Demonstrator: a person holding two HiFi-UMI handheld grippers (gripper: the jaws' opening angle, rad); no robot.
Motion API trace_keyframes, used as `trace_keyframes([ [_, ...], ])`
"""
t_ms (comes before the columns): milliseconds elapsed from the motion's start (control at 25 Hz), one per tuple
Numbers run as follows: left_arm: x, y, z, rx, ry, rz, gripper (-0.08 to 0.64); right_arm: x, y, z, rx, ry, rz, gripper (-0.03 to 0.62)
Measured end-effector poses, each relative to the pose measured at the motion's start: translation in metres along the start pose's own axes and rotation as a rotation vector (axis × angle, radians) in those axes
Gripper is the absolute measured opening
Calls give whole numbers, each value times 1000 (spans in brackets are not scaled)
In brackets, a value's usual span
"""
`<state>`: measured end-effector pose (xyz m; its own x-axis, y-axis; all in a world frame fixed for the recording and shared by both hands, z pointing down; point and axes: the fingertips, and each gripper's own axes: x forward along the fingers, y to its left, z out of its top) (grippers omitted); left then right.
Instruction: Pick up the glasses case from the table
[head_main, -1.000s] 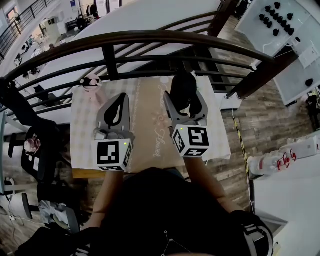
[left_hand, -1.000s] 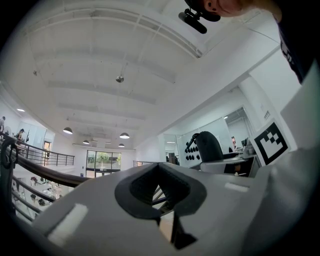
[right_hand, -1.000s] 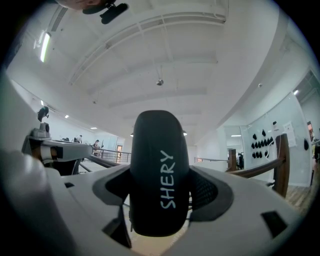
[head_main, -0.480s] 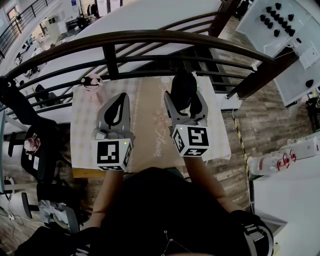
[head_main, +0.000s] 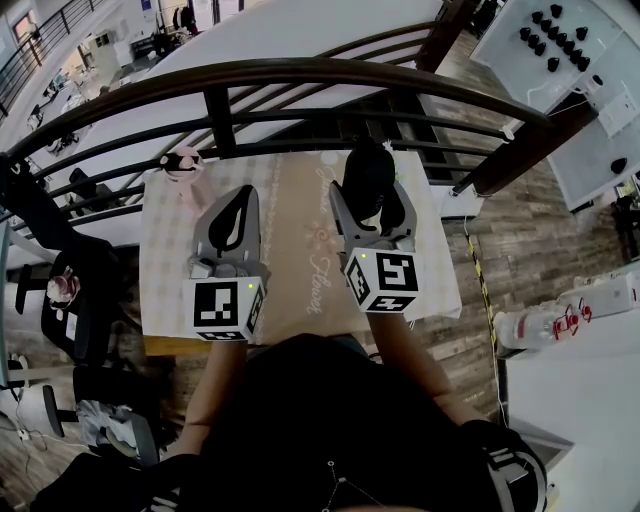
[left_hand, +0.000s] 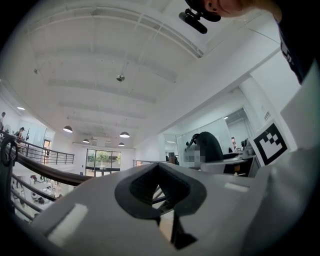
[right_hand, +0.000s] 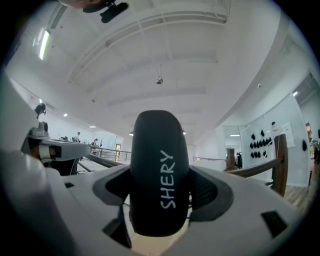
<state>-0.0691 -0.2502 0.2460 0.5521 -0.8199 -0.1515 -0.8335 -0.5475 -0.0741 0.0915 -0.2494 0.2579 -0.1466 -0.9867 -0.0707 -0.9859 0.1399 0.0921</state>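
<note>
Railing (head_main: 300, 72) looms beyond right tongs (head_main: 371, 198) clamping glasses case (head_main: 366, 168); left tongs (head_main: 241, 194) clenched empty.

grey left gripper (head_main: 238, 200) and right gripper (head_main: 368, 200), each with a white cube (head_main: 228, 308) of black square markers; black top (head_main: 330, 420), white-striped sleeve (head_main: 515, 470).

Both forearms reach in from 6 o'clock, with the grippers side by side pointing toward 12. The left gripper (head_main: 238, 205), at 9 o'clock of its partner, has its jaws together on nothing. The right gripper (head_main: 368, 195) is clamped on the glasses case (head_main: 366, 170).
</note>
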Motion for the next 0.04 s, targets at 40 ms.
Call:
trace_keyframes([
  [40,1,0,-1,0,1,0,12,1,0,0,-1,0,-1,328],
])
